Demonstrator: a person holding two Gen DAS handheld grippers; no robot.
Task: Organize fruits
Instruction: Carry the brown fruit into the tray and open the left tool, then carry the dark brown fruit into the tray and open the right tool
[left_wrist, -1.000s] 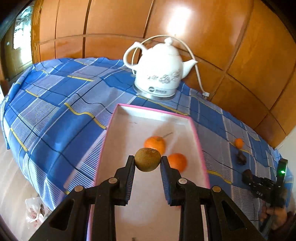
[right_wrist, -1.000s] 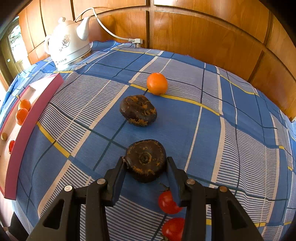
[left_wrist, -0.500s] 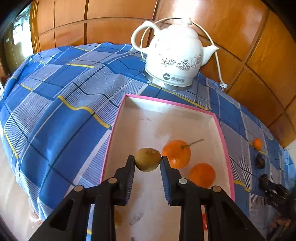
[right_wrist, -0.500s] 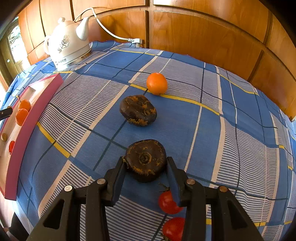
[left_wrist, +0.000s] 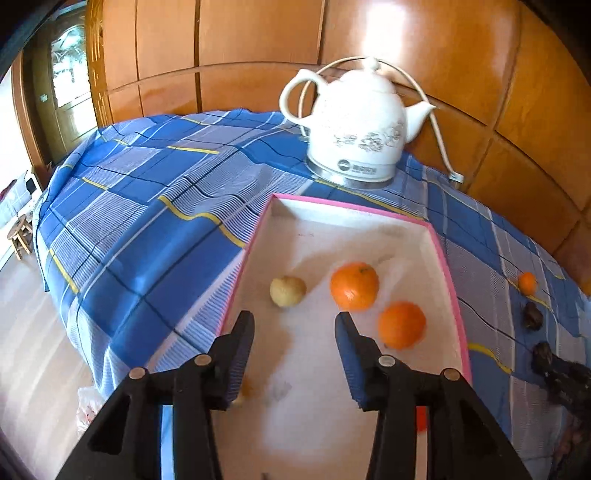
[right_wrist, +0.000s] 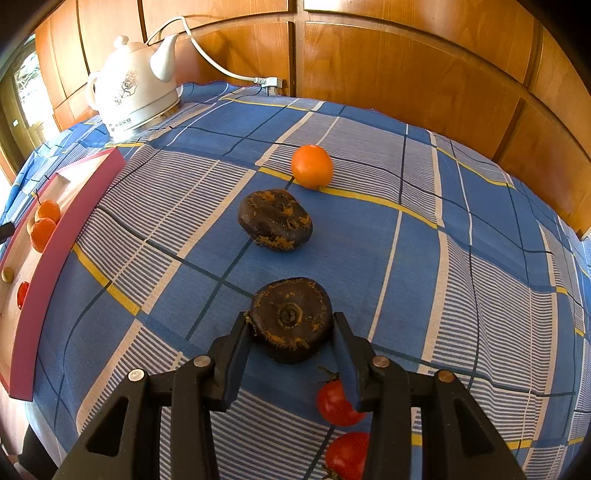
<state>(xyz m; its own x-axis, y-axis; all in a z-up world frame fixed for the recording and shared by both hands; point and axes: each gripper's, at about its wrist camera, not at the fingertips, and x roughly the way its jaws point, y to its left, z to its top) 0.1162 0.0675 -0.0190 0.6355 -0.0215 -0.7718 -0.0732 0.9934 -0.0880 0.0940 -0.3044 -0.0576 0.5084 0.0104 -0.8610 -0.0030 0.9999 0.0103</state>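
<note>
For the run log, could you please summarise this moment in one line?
left gripper: open, kiwi in tray | right gripper: shut on dark fruit | orange: on cloth

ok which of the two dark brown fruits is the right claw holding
The nearer dark fruit, wedged between the right claw fingers. The other dark fruit lies free on the cloth farther off, just short of the orange.

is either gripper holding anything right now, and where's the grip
Left gripper holds nothing; its jaws are open over the tray. Right gripper clamps the dark water chestnut by its opposite sides.
</note>
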